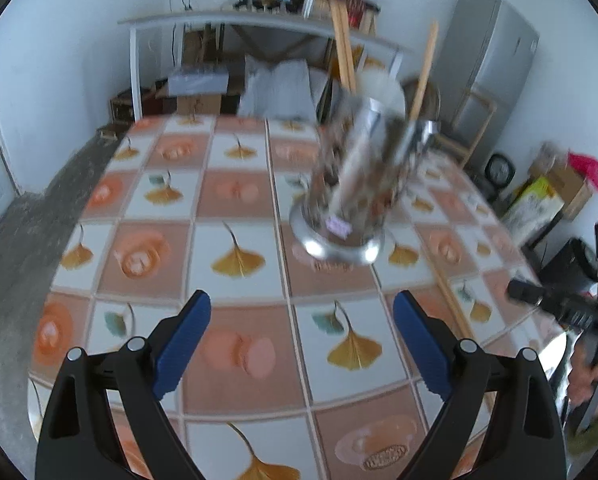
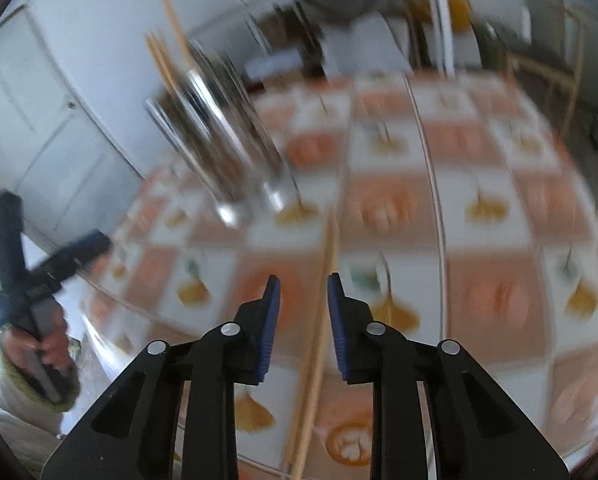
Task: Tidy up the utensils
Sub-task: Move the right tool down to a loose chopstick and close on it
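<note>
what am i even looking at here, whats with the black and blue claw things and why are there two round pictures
No robot here: a person holds a hand-operated tool in each hand. Each has a fisheye camera looking along its tongs, hence two round pictures. The left tongs are wide open and hold nothing. The right tongs are also open and empty, above a loose chopstick on the table with its tiled leaf pattern. A shiny metal utensil holder, already containing chopsticks, stands on it. Each camera also catches the other tool at the picture's edge.

Motion blur smears the holder (image 1: 349, 184) in both views; its contents beyond wooden sticks (image 1: 421, 76) cannot be told.
</note>
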### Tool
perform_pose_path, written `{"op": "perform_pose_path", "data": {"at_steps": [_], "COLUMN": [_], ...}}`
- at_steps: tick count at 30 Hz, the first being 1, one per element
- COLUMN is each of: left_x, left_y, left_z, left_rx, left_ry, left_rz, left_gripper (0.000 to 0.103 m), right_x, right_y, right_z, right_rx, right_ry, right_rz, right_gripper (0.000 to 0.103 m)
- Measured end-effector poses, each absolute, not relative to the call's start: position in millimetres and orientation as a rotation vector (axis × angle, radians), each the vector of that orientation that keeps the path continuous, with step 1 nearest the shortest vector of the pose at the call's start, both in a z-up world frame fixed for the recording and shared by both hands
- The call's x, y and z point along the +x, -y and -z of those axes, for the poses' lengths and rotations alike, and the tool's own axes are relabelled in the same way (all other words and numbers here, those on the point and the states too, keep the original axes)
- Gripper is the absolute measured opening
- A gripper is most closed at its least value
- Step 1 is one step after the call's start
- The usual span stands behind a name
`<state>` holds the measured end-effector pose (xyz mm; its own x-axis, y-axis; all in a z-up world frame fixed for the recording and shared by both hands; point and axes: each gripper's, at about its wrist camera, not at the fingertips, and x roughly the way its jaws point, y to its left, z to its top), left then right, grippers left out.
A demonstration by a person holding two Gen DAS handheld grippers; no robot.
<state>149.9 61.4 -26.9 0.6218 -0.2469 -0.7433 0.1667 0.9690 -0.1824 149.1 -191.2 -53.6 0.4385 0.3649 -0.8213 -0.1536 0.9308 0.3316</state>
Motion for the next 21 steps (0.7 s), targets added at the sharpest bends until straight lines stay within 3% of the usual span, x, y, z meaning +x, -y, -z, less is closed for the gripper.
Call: {"op": "perform_pose_path", "data": {"at_steps": [7,21], "left_x": [147.0,148.4], "left_y": [-25.2,9.3], "left_z": [51.5,57.0], "left_rx": [-0.034,0.044], "left_ry": [-0.966,-0.990], "left_rz": [0.258,0.296], "left_gripper": [0.090,0.090], "right_x": [140.3,143.2], "right_y": [190.7,188.8], "right_z": [94.6,99.3], "right_rx": [0.212,0.184], "right_ry": [-1.139,-1.127], "right_rz": [-0.298,-0.345], "right_gripper": [0.013,0.010]}}
